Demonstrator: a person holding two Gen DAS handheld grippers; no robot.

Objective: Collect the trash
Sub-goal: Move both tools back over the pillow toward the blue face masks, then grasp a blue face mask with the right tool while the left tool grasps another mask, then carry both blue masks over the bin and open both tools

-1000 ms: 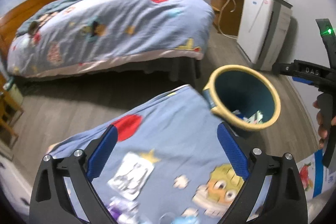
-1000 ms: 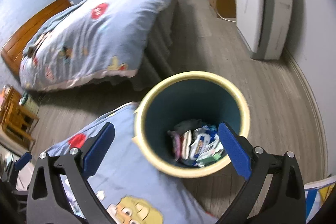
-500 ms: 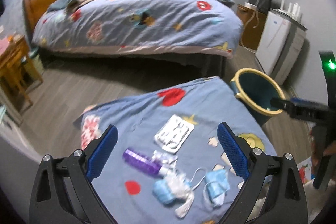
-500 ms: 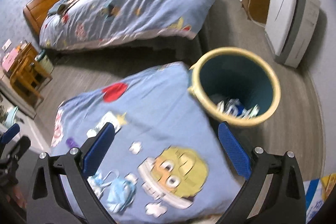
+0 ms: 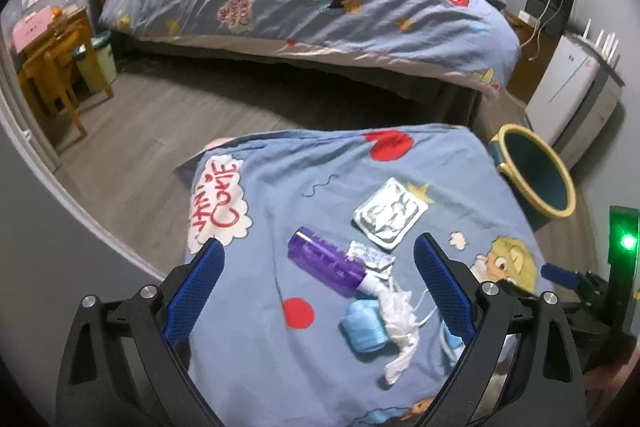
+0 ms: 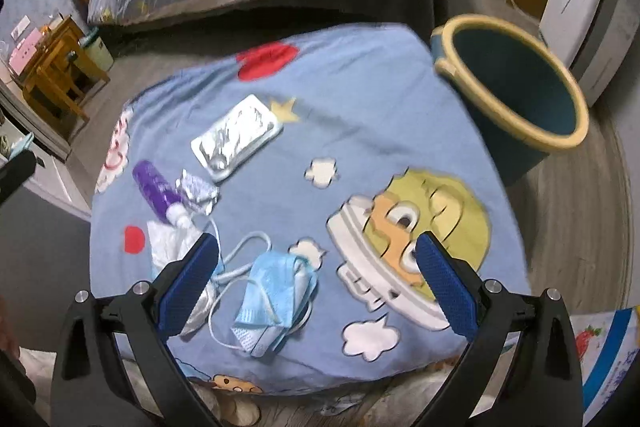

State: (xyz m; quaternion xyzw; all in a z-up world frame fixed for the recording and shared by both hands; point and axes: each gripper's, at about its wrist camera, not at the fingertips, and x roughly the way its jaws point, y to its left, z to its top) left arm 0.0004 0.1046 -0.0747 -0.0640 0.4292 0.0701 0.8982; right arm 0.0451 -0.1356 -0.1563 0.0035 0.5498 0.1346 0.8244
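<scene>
Gripper (image 6: 316,267) on my right is hanging wide open with nothing in it over the blue mask (image 6: 276,301) on the bed cover (image 6: 360,99), so I am getting ready to go down, pinch it and carry it to the bin (image 6: 516,89).

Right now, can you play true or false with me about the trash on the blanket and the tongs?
1. The left tongs are pinching the purple bottle. False: they are open and hold nothing.
2. The silver blister pack lies on the blue blanket. True.
3. The blue face mask is inside the bin. False: it lies on the blanket, in front of the open right tongs.
4. The bin stands on the floor beside the blanket. True.
5. The bin's rim is red. False: it is yellow.
</scene>
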